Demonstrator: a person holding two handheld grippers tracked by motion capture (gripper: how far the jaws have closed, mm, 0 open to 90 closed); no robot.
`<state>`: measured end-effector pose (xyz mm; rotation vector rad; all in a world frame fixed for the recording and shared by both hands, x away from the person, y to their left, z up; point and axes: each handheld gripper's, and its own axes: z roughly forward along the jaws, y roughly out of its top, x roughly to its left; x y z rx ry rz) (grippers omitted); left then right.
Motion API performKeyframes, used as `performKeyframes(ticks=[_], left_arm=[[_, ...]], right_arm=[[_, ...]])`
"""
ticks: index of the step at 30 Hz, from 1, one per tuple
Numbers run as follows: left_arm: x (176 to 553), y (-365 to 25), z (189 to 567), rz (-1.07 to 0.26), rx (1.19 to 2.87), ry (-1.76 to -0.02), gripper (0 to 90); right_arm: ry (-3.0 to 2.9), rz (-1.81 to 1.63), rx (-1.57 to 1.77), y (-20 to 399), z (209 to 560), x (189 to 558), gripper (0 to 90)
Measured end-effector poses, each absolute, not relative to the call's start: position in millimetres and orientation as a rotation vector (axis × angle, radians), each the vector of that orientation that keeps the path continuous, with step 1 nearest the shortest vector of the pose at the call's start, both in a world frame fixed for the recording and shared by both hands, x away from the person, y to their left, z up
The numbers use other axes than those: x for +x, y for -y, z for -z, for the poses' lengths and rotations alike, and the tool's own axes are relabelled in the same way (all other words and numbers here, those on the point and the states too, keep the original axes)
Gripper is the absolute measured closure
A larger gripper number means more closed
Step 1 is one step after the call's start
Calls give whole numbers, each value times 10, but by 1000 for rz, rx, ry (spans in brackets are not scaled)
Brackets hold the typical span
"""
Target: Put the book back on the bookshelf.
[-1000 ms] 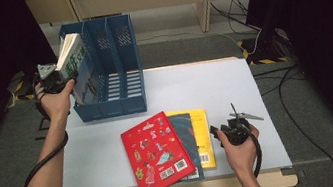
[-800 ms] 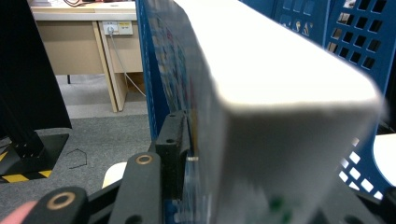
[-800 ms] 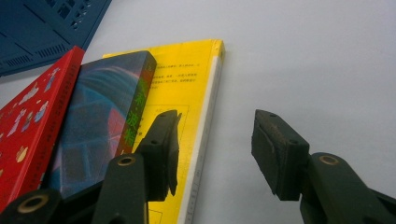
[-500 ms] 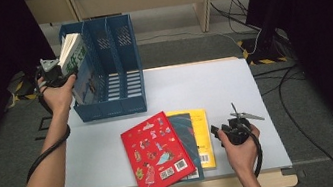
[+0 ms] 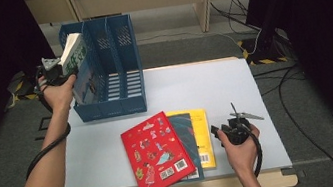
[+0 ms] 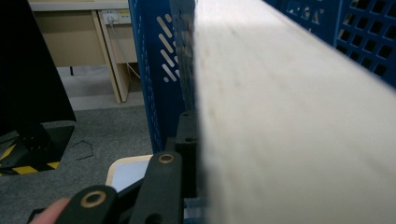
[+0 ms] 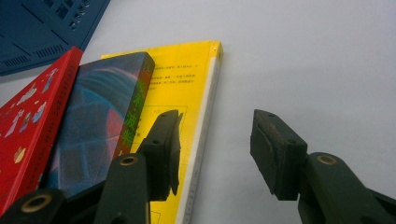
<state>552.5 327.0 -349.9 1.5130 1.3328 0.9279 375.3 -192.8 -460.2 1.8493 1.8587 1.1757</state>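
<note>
My left gripper (image 5: 56, 70) is shut on a thick book with a white and green cover (image 5: 72, 52), held tilted over the leftmost slot of the blue file rack (image 5: 117, 83). Its jaws have just been closing on the book. In the left gripper view one black finger (image 6: 187, 140) presses against the book's pale page edge (image 6: 289, 116). My right gripper (image 5: 218, 131) rests low over the table, open, with nothing between the jaws (image 7: 215, 140), just right of the yellow book (image 7: 180, 79).
A red book (image 5: 156, 152) lies on a dark teal book (image 5: 187, 129), which overlaps the yellow book (image 5: 203, 133), near the front of the white table (image 5: 204, 87). The rack's other two slots stand empty. Cables cross the floor behind the table.
The left hand has edged the book slightly up and toward the rack. The right hand and the books on the table have not moved.
</note>
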Motion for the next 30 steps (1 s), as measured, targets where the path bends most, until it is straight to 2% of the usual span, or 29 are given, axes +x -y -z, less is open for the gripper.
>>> performKeyframes(ticks=[18, 30], left_arm=[[5577, -3273, 3458, -961, 1472, -1309, 741], [5778, -3226, 3426, -965, 1434, -1341, 741]], right_arm=[[-1860, -1177, 1847, 1931, 4617, 3776, 531], [-1848, -1185, 1854, 1943, 4592, 3771, 531]])
